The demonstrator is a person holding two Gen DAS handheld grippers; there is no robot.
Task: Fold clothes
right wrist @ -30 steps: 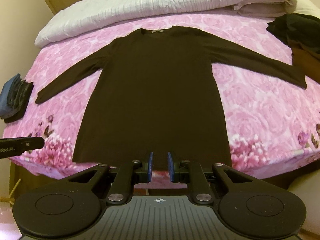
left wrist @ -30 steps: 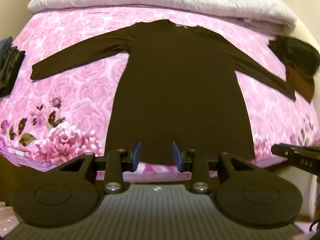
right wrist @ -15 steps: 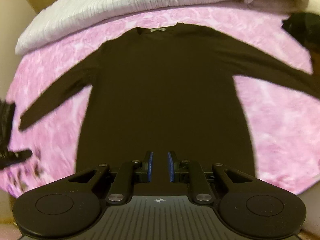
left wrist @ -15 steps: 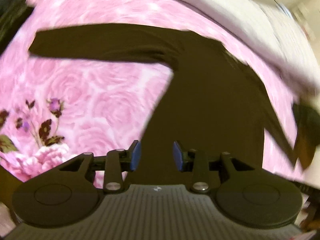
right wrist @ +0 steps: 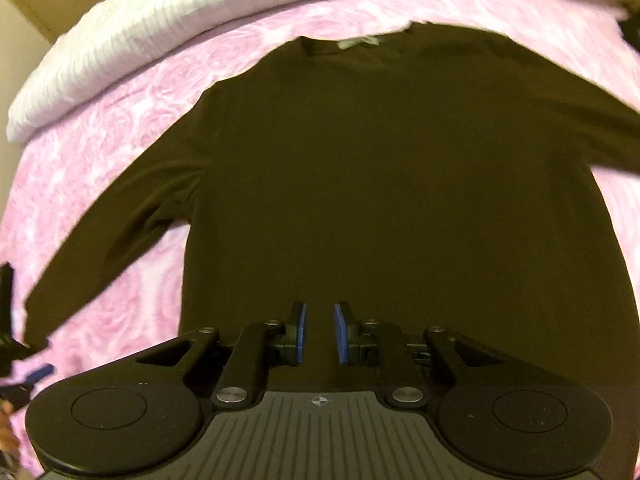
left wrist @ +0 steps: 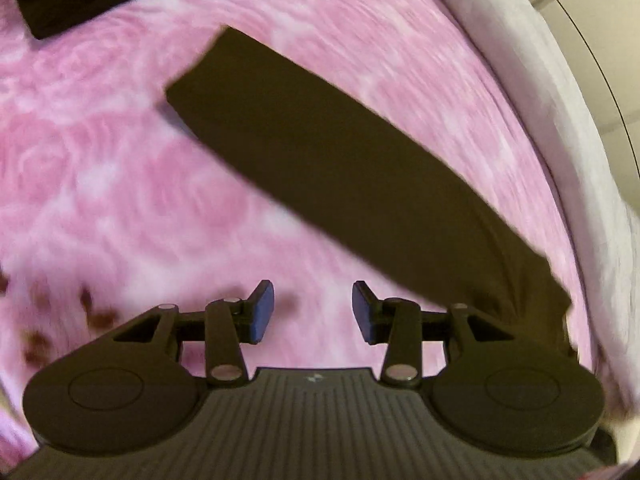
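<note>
Your left gripper [left wrist: 313, 312], jaws parted and empty, hangs at lower centre above the pink bedspread [left wrist: 100, 168]; your right gripper [right wrist: 319, 332], slightly parted and empty, hangs over the hem. Risk: pinching bedspread along with the sleeve [left wrist: 320, 160] would drag and wrinkle both. The dark long-sleeved top [right wrist: 400, 180] lies flat mid-frame, sleeves outspread, collar toward the upper edge.

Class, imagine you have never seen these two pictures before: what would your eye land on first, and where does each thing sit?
A dark long-sleeved top lies spread flat on a pink rose-patterned bedspread, filling the middle of the right wrist view. In the left wrist view one sleeve runs diagonally across the pink, ahead of the open left gripper. A white quilt is bunched along the bed's far edge.
</note>
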